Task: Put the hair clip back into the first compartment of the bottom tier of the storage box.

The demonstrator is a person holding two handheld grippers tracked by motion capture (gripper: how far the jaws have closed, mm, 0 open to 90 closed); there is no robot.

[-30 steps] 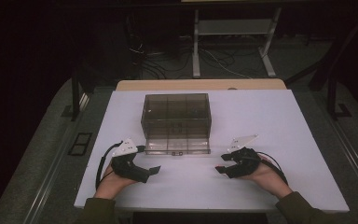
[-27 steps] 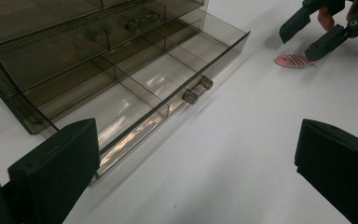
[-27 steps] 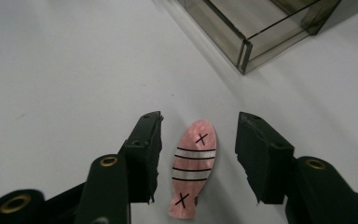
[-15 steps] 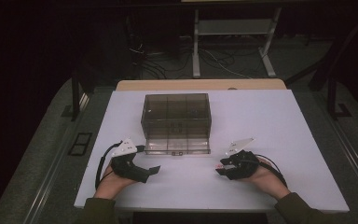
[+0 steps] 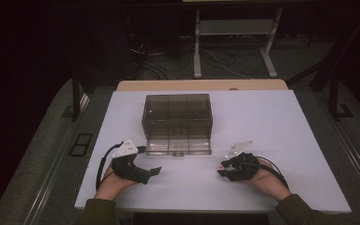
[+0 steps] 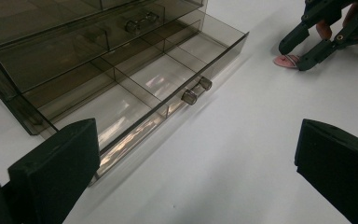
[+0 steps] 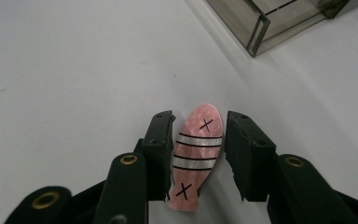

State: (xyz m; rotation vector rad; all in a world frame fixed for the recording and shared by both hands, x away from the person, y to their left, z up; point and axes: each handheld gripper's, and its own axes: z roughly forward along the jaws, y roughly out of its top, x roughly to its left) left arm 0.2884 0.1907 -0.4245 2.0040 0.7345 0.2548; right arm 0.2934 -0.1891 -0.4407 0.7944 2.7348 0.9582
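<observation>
Pink piece: a flat pink tag (image 7: 196, 156) with silver bands, black lines and two black crosses lies on my bench, between the pads of my right tongs (image 7: 198, 154).
Right tongs: the jaws have just been closing around the tag; I see a sliver of white on the right side, and on the left I cannot tell whether the pad touches it yet.
Left tongs (image 6: 191, 172): jaws wide apart, nothing between them but bare bench.
Bench (image 5: 281, 122): white sheet, matte, over a pale wooden top that shows at the far edge.
Drawer box (image 5: 177, 119): smoked clear plastic, ahead of both tongs, its bottom drawer (image 6: 135, 93) pulled out toward me.
Room: dark, grey carpet, a metal stand (image 5: 234, 42) and loose cables behind the bench.
High view: both my hands at the near edge, well apart, box between and beyond them.
Left gripper view: drawer dividers and two small knobs (image 6: 196, 91), with my right tongs farther off over the tag.
Right gripper view: the tag's markings, and one corner of the box.
</observation>
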